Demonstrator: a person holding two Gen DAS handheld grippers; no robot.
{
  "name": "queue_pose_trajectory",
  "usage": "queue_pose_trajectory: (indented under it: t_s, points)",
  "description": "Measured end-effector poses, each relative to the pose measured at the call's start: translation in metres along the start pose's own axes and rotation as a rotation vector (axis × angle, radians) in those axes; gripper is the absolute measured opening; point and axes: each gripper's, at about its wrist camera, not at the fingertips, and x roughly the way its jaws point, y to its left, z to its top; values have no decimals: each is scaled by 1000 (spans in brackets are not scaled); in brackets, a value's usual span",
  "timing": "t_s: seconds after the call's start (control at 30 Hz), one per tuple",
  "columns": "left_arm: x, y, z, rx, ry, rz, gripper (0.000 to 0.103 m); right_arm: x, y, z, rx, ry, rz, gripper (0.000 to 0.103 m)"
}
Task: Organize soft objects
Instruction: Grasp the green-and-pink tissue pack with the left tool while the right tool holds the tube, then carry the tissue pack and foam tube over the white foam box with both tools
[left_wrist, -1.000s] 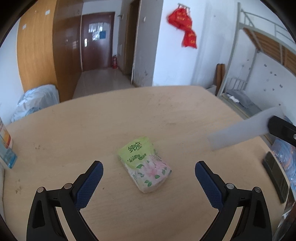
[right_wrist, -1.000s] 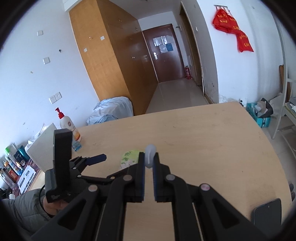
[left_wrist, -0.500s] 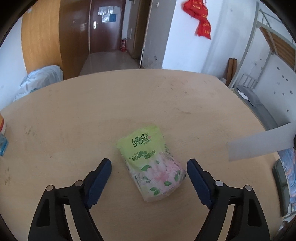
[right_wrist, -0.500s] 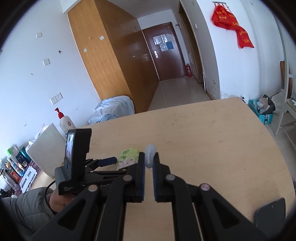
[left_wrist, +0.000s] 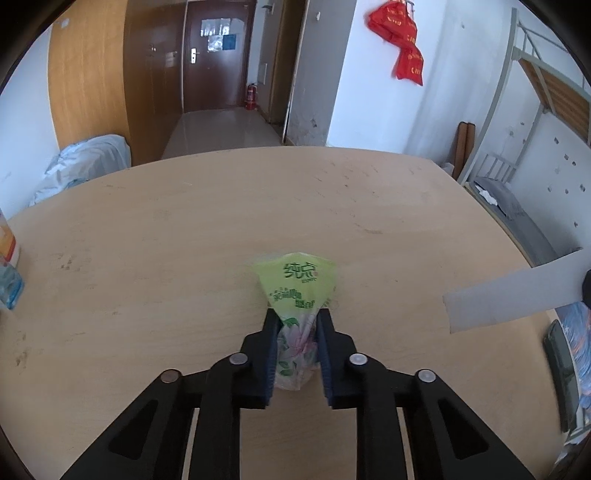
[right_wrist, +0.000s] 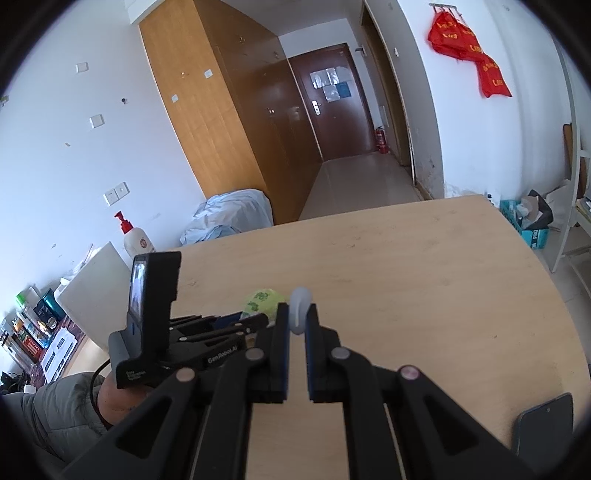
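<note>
Jaws of left gripper (left_wrist: 295, 323), earlier wide apart, now squeezing tissue pack (left_wrist: 297, 291)

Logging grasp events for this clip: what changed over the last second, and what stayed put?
The left gripper moved forward over the tissue pack and its fingers, wide open a second ago, closed on the pack's near end, pinching it narrow. The pack went from lying askew to pointing straight ahead. The right gripper stayed shut on the white flat strip, and the table was unchanged.
</note>
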Motion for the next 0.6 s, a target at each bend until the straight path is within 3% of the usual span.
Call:
queue_pose_trajectory:
  t_s: [0.33,0.6]
  points:
    - [-54,2,-5,7,-94,0,19,-16,19,5,-35,-22,28,9]
    - [-130,-4,-22,30,-198,29,19,-38,46,2,-77,-47,61,9]
